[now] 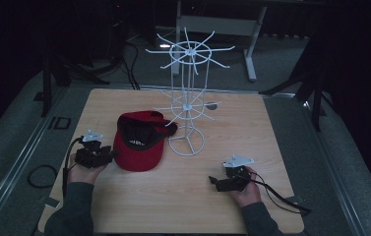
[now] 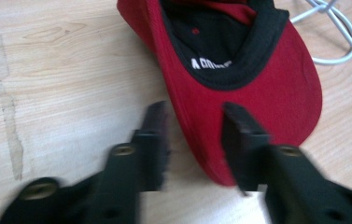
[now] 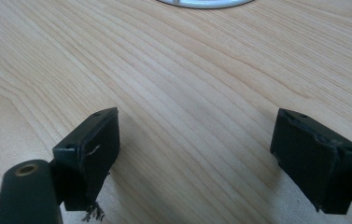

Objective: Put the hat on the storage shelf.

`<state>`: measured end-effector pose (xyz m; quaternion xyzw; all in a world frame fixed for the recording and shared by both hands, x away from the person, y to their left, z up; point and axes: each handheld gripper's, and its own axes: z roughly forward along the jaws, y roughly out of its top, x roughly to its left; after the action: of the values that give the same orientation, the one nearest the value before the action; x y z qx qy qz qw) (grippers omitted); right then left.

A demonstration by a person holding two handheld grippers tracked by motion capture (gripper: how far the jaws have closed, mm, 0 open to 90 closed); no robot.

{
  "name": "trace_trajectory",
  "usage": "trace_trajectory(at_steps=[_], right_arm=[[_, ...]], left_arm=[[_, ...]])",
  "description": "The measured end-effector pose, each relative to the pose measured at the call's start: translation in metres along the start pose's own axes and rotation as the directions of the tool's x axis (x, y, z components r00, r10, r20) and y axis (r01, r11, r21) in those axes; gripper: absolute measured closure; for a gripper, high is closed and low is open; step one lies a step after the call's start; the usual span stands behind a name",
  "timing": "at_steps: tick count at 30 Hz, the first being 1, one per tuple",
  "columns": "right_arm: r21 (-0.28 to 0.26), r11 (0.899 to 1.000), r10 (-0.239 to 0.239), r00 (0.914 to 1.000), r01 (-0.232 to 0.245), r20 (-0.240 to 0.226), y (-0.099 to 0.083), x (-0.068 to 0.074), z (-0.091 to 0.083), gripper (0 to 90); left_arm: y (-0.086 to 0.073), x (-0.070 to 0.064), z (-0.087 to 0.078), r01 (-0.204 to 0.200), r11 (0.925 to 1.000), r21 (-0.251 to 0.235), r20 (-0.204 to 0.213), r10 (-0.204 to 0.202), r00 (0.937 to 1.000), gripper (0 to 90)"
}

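Right up at the lens in the left gripper view, the left gripper (image 2: pixel 192 140) has its two black jaws partly open, straddling the brim edge of the red cap (image 2: pixel 257 93) with nothing pinched between them yet. One jaw sits over bare wood at lower centre, the other over the red fabric just right of it.

In the high view the cap (image 1: pixel 139 142) lies upside down left of centre on the wooden table (image 1: pixel 252 206), its dark lining facing up, crown towards the white wire rack (image 1: pixel 187 98), which stands just beside it in the upper middle of the frame. The left gripper (image 1: pixel 110 154) is at the cap's left edge, touching or nearly so.

Down at lower right, the right gripper (image 1: pixel 212 182) rests low over bare table, well apart from the cap. Its own view shows its jaws spread wide, holding nothing, with the rack's base ring (image 3: pixel 206 3) just peeking in at the top edge.

The step in hand looks like grabbing the brim. To do it well, I'd say slide the lower jaw under the stiff edge rather than pushing the cap along, and close squarely on the brim, not on the soft crown. The rack's hooks stand close by, so a lift should come up clear of them.
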<state>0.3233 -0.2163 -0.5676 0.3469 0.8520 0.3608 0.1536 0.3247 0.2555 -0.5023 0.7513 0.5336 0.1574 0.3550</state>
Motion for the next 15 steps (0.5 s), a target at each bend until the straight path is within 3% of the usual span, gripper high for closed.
trace_trajectory(at_steps=[4, 9, 11, 15], right_arm=[[0.001, 1.0, -0.001, 1.0, 0.001, 0.0, 0.0, 0.0, 0.0, 15.6], [0.0, 1.0, -0.002, 1.0, 0.002, 0.0, 0.0, 0.0, 0.0, 15.5], [0.0, 1.0, -0.002, 1.0, 0.002, 0.0, 0.0, 0.0, 0.0, 15.6], [0.0, 1.0, -0.002, 1.0, 0.002, 0.0, 0.0, 0.0, 0.0, 15.5]], left_arm=[[0.004, 0.002, 0.009, 0.027, 0.9995, 0.019, 0.002, -0.027, 0.9996, 76.2], [0.002, -0.003, 0.006, 0.057, 0.9981, 0.024, 0.024, -0.057, 0.9981, 78.5], [-0.001, -0.009, 0.006, 0.054, 0.9977, 0.04, 0.042, -0.056, 0.9976, 77.7], [-0.007, -0.022, 0.015, 0.009, 0.9949, 0.1, 0.126, -0.022, 0.9917, 71.3]])
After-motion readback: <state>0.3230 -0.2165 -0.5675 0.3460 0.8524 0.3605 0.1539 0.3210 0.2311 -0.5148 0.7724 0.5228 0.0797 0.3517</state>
